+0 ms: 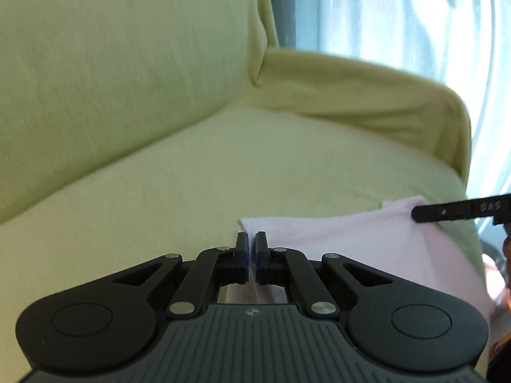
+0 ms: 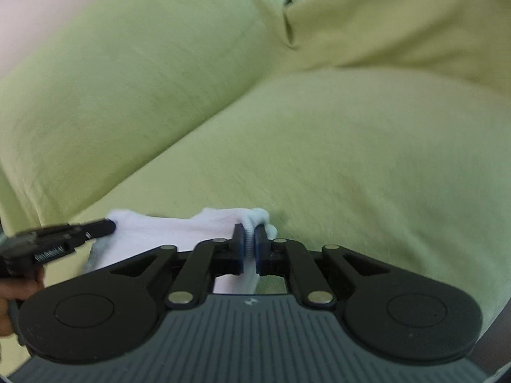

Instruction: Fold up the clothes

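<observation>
A pale pink garment is held over the seat cushion of a yellow-green sofa, stretched between the two grippers. In the left wrist view, the left gripper is clamped on one edge of the cloth: its jaws are drawn nearly together, with a thin fold of fabric pinched between the blue pads, and more of the cloth is seen below, through the gap in the linkage. From that pinch the garment spreads away to the right of the tool, where the tip of the right gripper is seen touching its far corner.

In the right wrist view, the right gripper is likewise closed on the garment, which looks almost white here. A bunched, ribbed edge of the fabric is squeezed between the pads and bulges just ahead of the fingertips. The cloth runs off to the left of this tool, where the left gripper meets its other corner. A small part of the hand holding the left tool is visible at the left edge.

Ahead of both tools, the sofa's back cushion and armrest are seen. Beyond the armrest, a sheer curtain is lit from behind. Both views are slightly blurred.
</observation>
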{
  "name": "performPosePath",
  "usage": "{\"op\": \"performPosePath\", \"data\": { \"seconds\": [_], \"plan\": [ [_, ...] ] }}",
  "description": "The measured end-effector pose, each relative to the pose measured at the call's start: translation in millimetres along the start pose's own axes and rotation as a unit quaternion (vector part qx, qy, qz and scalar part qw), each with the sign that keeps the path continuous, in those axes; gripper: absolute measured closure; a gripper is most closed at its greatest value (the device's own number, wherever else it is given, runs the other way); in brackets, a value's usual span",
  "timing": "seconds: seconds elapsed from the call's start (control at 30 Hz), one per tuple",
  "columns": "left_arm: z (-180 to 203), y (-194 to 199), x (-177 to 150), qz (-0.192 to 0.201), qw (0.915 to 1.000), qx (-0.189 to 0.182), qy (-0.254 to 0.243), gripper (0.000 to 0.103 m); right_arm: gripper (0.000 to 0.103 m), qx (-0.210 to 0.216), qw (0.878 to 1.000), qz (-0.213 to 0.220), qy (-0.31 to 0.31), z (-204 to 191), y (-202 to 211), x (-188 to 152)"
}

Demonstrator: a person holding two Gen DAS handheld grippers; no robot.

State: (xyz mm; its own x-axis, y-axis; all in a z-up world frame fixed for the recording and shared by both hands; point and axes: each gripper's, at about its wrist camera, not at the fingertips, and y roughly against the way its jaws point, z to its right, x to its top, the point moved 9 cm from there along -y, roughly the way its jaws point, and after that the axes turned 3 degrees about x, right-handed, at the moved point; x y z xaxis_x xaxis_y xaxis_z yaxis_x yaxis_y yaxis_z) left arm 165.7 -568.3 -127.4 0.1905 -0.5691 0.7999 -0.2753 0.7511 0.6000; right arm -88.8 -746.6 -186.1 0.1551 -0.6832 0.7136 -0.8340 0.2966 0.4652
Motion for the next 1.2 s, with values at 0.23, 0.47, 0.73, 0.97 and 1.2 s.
{"op": "performPosePath", "data": {
  "seconds": [0.23, 0.47, 0.73, 0.97, 1.2],
  "plan": [
    [-15, -6, -1, -0.013, 0.9978, 0.024, 0.060, 0.080, 0.079, -0.010, 0.999, 0.046, -0.017, 12, 12, 2],
    [-38, 44, -10, -0.001, 0.9958, 0.032, 0.085, 0.080, 0.079, 0.005, 0.998, 0.059, 0.007, -7, 45, -5],
    [-9, 56, -38, -0.023, 0.9955, -0.028, 0.087, 0.078, 0.072, 0.078, 0.991, -0.021, 0.107, -81, 42, -64],
    [3, 49, -41, -0.013, 0.9962, -0.043, 0.074, 0.099, 0.072, 0.077, 0.986, -0.051, 0.139, -96, 36, -78],
    [-10, 64, -41, 0.023, 0.9943, -0.039, 0.097, 0.077, 0.071, 0.073, 0.989, -0.047, 0.117, -105, 25, -62]
  ]
}}
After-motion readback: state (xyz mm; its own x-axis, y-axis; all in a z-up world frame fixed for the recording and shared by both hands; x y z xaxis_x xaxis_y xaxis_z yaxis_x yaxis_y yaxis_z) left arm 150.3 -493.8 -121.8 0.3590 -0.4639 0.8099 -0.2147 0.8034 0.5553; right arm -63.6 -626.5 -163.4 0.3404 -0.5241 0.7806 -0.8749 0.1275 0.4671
